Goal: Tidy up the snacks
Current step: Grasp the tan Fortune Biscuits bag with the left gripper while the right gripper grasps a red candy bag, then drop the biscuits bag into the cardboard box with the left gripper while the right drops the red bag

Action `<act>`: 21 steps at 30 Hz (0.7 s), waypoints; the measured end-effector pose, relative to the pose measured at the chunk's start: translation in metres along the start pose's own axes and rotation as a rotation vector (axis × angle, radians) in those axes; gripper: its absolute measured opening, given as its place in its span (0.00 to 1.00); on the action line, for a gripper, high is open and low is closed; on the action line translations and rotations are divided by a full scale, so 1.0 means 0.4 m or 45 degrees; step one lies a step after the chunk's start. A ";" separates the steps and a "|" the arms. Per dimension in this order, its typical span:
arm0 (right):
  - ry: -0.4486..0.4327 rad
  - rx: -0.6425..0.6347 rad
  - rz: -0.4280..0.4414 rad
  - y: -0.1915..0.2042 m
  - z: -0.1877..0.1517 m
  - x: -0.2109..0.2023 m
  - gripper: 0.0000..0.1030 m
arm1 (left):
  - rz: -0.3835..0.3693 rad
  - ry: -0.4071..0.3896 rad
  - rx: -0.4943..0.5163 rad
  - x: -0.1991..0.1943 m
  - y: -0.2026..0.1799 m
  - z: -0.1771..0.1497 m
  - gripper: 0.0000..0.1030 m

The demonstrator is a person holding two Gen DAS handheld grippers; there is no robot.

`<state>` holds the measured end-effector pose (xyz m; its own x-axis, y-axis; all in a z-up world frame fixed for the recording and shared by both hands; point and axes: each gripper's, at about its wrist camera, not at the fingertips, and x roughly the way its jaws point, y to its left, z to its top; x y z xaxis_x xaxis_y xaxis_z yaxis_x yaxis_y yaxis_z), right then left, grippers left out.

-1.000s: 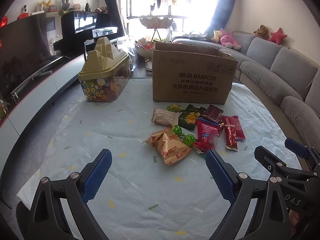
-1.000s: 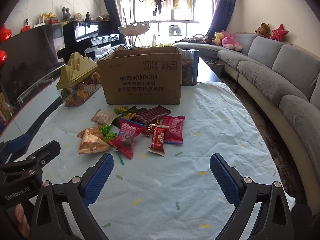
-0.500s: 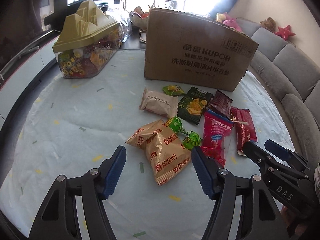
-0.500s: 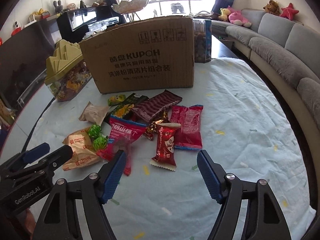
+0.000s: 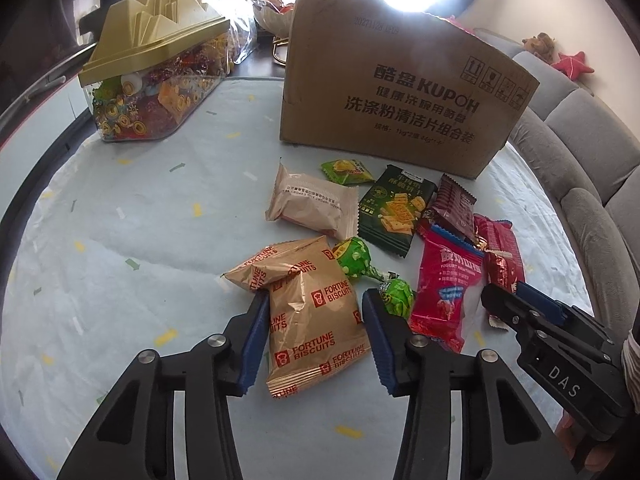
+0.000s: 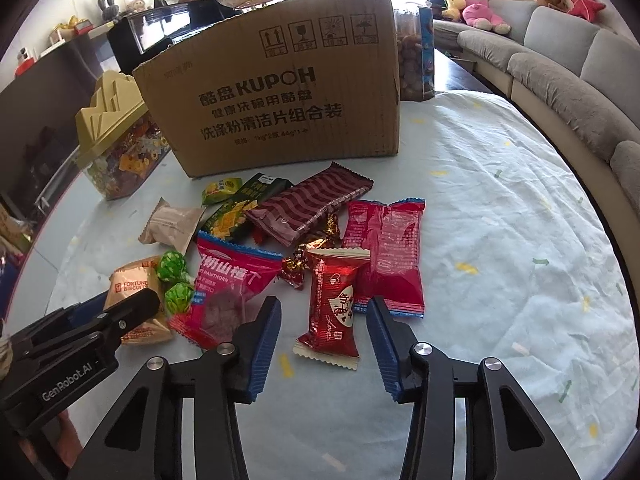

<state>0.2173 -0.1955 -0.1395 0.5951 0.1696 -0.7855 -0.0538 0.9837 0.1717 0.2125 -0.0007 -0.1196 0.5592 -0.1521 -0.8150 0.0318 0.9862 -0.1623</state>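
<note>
My left gripper (image 5: pixel 316 338) is straddling the Fortune Biscuits bag (image 5: pixel 310 316) on the tablecloth (image 5: pixel 120 272), jaws wide, left pad touching. My right gripper (image 6: pixel 324 346) is bracketing the small red packet (image 6: pixel 332 308), jaws wide, not gripping. The cardboard box (image 6: pixel 280 96) is standing behind the snacks

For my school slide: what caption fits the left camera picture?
Open left gripper straddles a tan biscuit bag on the table, before a cardboard box.
</note>
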 end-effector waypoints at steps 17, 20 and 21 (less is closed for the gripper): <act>-0.031 -0.042 -0.027 0.020 0.001 -0.030 0.22 | -0.029 -0.074 0.010 -0.066 0.003 -0.009 0.33; -0.050 -0.036 -0.024 0.021 -0.002 -0.054 0.22 | -0.043 -0.102 0.025 -0.095 -0.007 -0.008 0.33; -0.057 -0.037 -0.020 0.022 -0.002 -0.064 0.22 | -0.046 -0.111 0.033 -0.104 -0.012 -0.006 0.33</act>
<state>0.2007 -0.1910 -0.1184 0.6315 0.1523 -0.7602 -0.0676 0.9876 0.1417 0.1872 0.0007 -0.0861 0.6269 -0.1829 -0.7573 0.0741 0.9816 -0.1757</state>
